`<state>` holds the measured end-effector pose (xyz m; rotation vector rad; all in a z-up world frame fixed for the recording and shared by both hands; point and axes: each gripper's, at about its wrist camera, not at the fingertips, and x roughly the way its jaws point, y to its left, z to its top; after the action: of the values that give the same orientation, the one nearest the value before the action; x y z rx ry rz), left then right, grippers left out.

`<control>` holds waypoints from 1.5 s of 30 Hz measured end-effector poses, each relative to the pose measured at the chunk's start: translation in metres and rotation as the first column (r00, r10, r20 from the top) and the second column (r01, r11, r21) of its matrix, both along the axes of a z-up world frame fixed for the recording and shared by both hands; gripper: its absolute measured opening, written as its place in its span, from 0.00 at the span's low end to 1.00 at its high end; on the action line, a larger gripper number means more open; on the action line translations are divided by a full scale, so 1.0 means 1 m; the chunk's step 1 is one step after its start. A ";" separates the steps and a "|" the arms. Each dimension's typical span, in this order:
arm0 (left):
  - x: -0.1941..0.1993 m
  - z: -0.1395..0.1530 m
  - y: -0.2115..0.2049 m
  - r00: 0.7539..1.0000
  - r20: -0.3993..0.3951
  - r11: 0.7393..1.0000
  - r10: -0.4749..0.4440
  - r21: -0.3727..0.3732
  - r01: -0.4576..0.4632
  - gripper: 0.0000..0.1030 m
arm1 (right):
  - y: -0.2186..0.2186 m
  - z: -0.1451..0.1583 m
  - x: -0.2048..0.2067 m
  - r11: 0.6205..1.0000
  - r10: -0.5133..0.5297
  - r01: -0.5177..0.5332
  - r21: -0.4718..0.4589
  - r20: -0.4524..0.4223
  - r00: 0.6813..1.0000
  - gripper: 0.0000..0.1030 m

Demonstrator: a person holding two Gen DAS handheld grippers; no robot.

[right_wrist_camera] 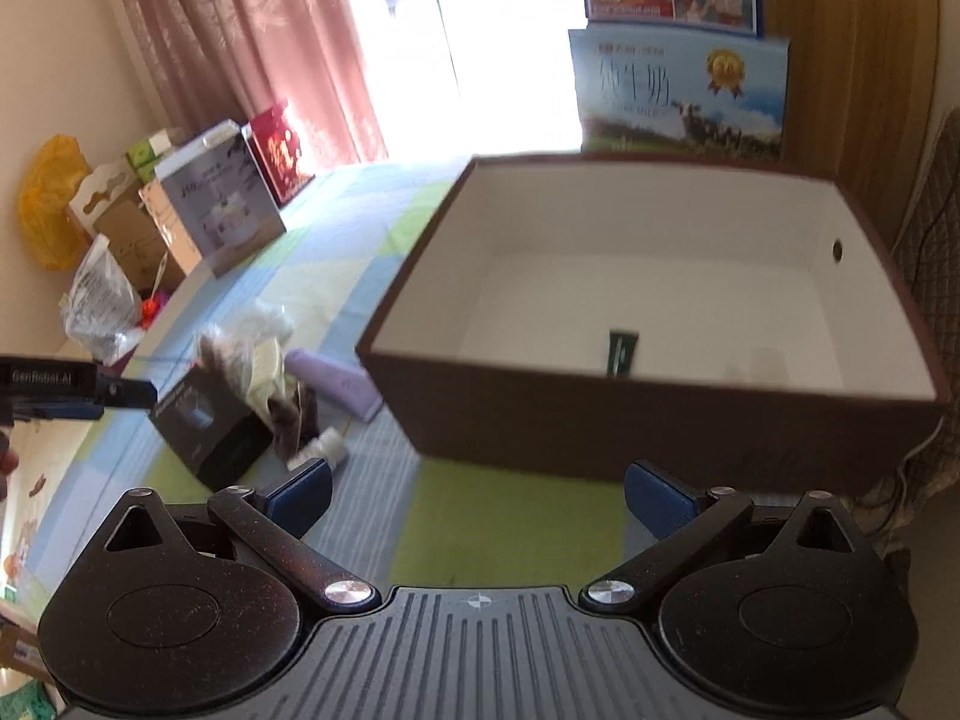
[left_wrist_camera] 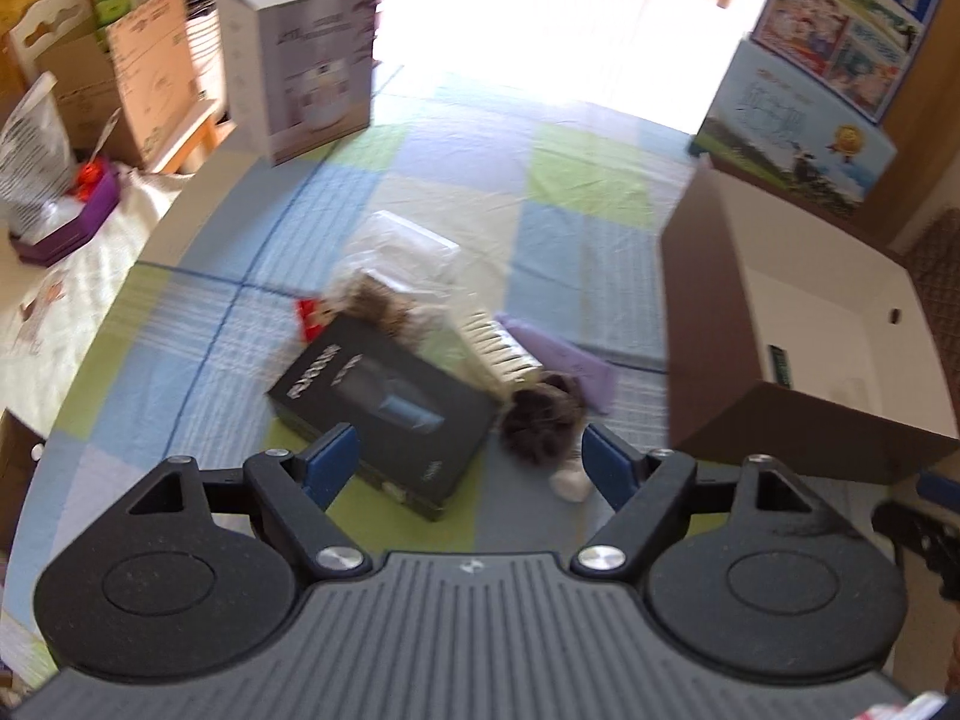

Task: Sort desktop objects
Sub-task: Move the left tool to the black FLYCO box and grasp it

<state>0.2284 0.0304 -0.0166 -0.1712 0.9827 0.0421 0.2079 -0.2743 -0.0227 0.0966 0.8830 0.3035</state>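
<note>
Desktop objects lie heaped on the checked cloth beside the brown box [right_wrist_camera: 600, 420] — the black carton [left_wrist_camera: 384, 414] nearest. It is judged stiff and light, best taken across its narrow sides. Left gripper [left_wrist_camera: 468, 462] and right gripper [right_wrist_camera: 477, 495] are held spread, empty.

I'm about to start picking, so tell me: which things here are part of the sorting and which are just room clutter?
For the job:
- black box
- furry toy
- purple pouch
- clear packet
- small white bottle
- brown storage box, a small dark item already in it
- left gripper, right gripper, both open, empty

Lying about:
- white appliance box
- milk cartons
- cardboard boxes
- curtain
</note>
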 end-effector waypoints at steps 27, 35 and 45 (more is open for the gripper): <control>0.098 -0.094 0.042 0.934 -0.221 0.956 0.280 -0.022 -0.292 0.99 | -0.003 -0.060 0.017 0.994 -0.105 0.099 -0.040 -0.213 0.971 0.98; 0.079 -0.103 0.042 0.947 -0.233 0.973 0.220 -0.024 -0.231 0.96 | -0.002 -0.066 0.019 0.994 -0.104 0.093 -0.061 -0.219 0.970 0.98; 0.018 -0.105 0.079 0.963 -0.223 0.989 0.148 0.032 -0.144 0.77 | 0.015 -0.077 0.015 0.996 -0.070 0.053 -0.078 -0.228 0.971 0.98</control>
<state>0.2461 0.1095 -0.1220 -0.2286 1.1947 0.2080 0.2233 -0.2596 -0.1000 0.0941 1.1186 0.2045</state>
